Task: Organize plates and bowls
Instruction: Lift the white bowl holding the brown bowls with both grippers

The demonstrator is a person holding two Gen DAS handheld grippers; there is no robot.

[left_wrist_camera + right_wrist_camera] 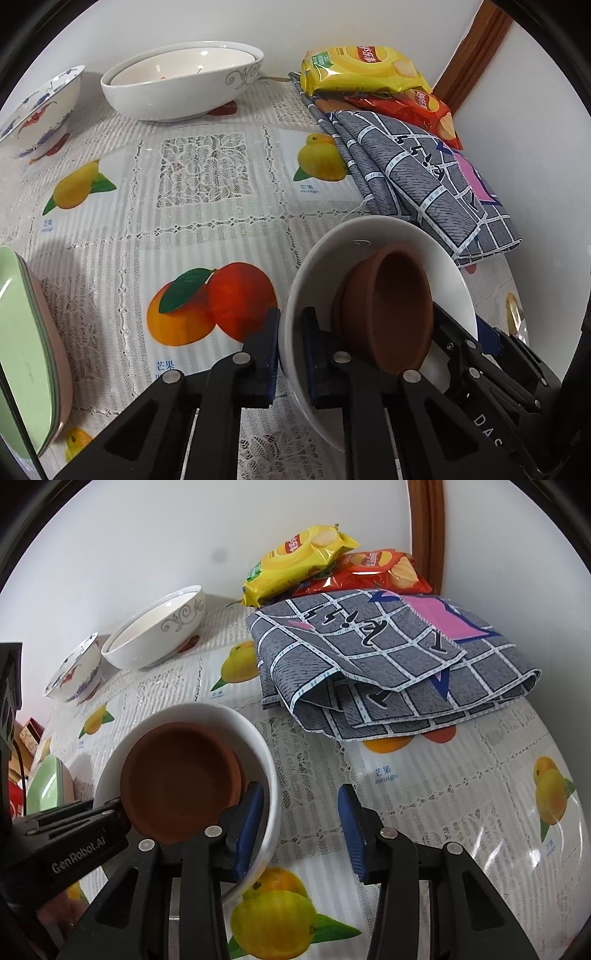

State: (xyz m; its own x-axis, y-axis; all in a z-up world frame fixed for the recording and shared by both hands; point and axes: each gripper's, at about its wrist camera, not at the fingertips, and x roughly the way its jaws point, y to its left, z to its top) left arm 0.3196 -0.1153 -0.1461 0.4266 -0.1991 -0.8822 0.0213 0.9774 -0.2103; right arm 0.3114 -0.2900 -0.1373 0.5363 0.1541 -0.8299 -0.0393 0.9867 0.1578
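Fingers of left gripper (290, 354) clamp white bowl (447, 258) rim; right gripper (301, 830) fingers parted, one inside that rim, nothing gripped. Brown bowls (177, 775) already nested inside. Patterned bowl (40, 110) and large nested bowls (177, 88) remain apart on table (207, 229).

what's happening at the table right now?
A person holds a gripper in each hand. The left gripper is shut on the near rim of a white bowl holding two nested brown clay saucers. The right gripper is open, one finger inside that bowl, one outside. Another white bowl and a painted bowl sit by the wall.
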